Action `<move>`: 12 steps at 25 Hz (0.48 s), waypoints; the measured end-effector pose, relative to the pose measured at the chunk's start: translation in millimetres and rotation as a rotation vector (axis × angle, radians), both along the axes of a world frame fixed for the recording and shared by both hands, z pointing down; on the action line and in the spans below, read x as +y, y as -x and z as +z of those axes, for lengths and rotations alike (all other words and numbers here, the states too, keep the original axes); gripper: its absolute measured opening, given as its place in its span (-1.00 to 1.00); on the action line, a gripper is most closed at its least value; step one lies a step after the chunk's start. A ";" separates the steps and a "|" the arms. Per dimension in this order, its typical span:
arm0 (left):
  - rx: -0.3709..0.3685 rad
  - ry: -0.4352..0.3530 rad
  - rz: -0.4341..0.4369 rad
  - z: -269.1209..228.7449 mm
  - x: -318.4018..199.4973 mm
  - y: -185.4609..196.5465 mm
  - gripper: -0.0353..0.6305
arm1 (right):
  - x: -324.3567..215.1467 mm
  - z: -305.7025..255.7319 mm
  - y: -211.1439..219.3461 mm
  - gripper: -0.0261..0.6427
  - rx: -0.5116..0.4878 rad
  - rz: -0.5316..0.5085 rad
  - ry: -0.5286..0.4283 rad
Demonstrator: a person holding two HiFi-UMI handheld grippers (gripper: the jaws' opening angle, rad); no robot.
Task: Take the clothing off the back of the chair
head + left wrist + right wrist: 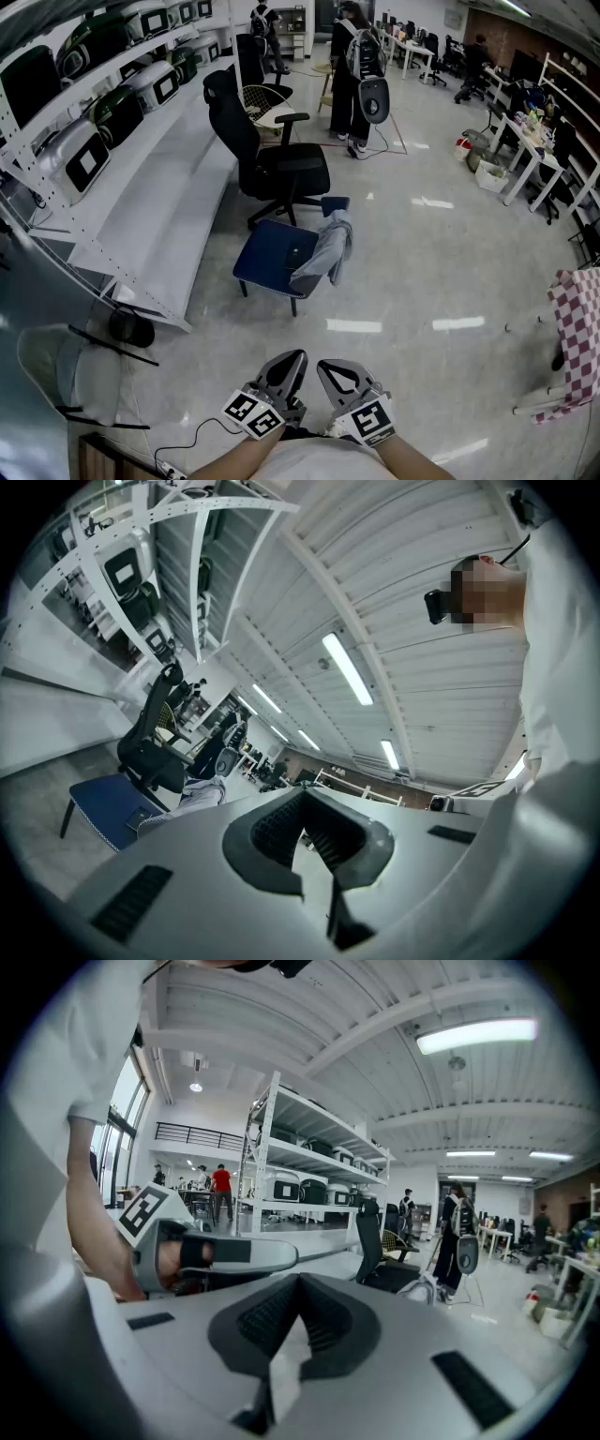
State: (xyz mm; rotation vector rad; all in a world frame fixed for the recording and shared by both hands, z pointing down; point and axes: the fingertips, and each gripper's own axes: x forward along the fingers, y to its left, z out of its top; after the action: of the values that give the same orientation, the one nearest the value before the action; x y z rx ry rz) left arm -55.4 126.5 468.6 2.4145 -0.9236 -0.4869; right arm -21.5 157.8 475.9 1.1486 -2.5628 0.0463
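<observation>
A grey garment (330, 247) hangs over the back of a blue chair (274, 255) standing on the floor ahead of me. The left gripper view catches the same garment (201, 795) and chair (101, 804) low at the left. In the right gripper view the garment (419, 1288) shows far off, just past the jaws. My left gripper (297, 357) and right gripper (324, 367) are side by side close to my body, well short of the chair. Both sets of jaws meet at their tips, left gripper (302, 796) and right gripper (300, 1281), with nothing between them.
A black office chair (272, 159) stands just behind the blue one. White shelving (141, 187) with appliances runs along the left. A person with a backpack (356, 75) stands further back. A checkered cloth (581, 328) hangs at the right, and a white chair (56, 370) sits near left.
</observation>
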 end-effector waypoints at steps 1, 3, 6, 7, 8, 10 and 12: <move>0.002 -0.001 0.000 -0.7 0.6 -0.1 -0.87 | 0.8 -0.3 -0.1 -0.88 0.000 0.000 0.000; 0.006 -0.001 0.000 -1.8 1.8 -0.4 -0.87 | 2.0 -1.4 -0.2 -0.88 0.000 0.001 -0.003; 0.006 0.000 -0.001 -2.8 3.0 -0.7 -0.87 | 3.0 -2.6 -0.1 -0.88 -0.001 -0.001 -0.004; 0.005 -0.001 -0.002 -3.1 3.3 -0.3 -0.87 | 3.6 -2.1 0.1 -0.88 -0.001 -0.002 -0.001; 0.005 -0.001 -0.004 -3.2 3.7 0.4 -0.87 | 4.0 -1.9 0.5 -0.88 -0.004 -0.003 0.001; 0.006 -0.001 -0.008 -3.0 4.3 2.0 -0.87 | 4.8 -3.3 1.5 -0.88 -0.020 -0.001 0.000; 0.007 0.001 -0.011 -2.8 5.0 2.9 -0.87 | 5.7 -5.0 2.1 -0.88 -0.033 0.000 -0.007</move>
State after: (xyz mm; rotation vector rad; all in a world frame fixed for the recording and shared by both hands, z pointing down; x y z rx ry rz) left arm -58.3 131.6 465.8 2.4071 -0.9339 -0.4985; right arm -23.6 163.5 470.8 1.1598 -2.5935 0.0567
